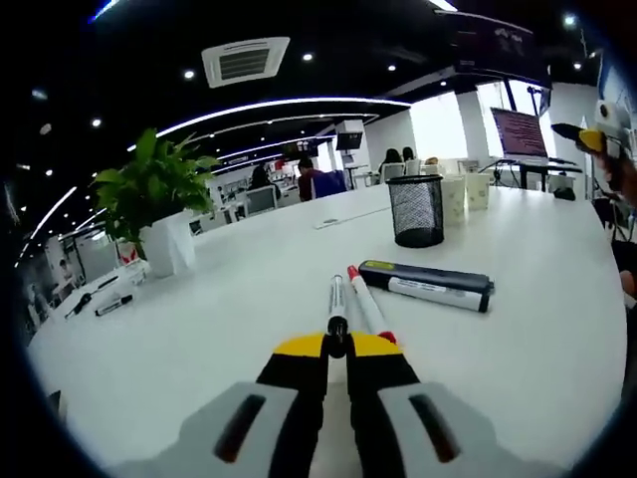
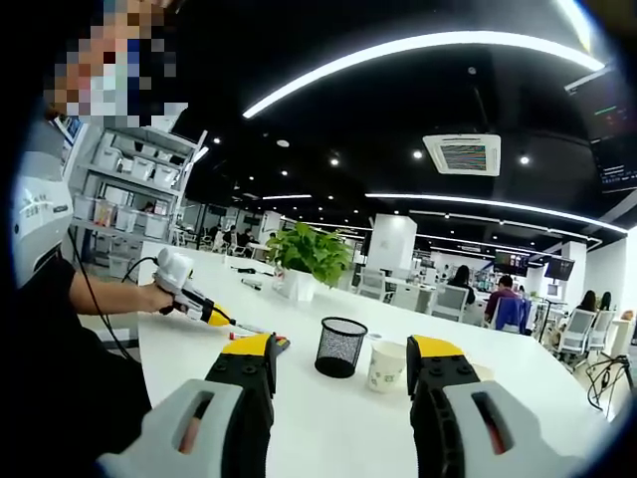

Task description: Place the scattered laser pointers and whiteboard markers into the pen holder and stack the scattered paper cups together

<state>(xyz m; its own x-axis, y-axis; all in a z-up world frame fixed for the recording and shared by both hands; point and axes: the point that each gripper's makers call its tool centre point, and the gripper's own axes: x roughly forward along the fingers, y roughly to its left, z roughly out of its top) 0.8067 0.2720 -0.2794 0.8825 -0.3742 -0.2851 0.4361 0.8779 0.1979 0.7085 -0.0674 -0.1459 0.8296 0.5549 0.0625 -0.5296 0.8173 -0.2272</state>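
The left gripper (image 1: 338,349) has its jaws closed on a slim pen (image 1: 337,304) lying on the desk (image 1: 249,299). The right gripper (image 2: 340,373) hangs with jaws wide above the mesh pen holder (image 2: 340,348) and paper cup (image 2: 386,365).

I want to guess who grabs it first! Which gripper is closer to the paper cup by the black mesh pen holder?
Right. The right gripper hangs open with the paper cup just ahead between its jaws. The left gripper sits farther back, shut on a marker, short of the pen holder.

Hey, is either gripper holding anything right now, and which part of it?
The left gripper pinches a thin silver pen-like pointer at its near end. The right gripper is open, holding nothing.
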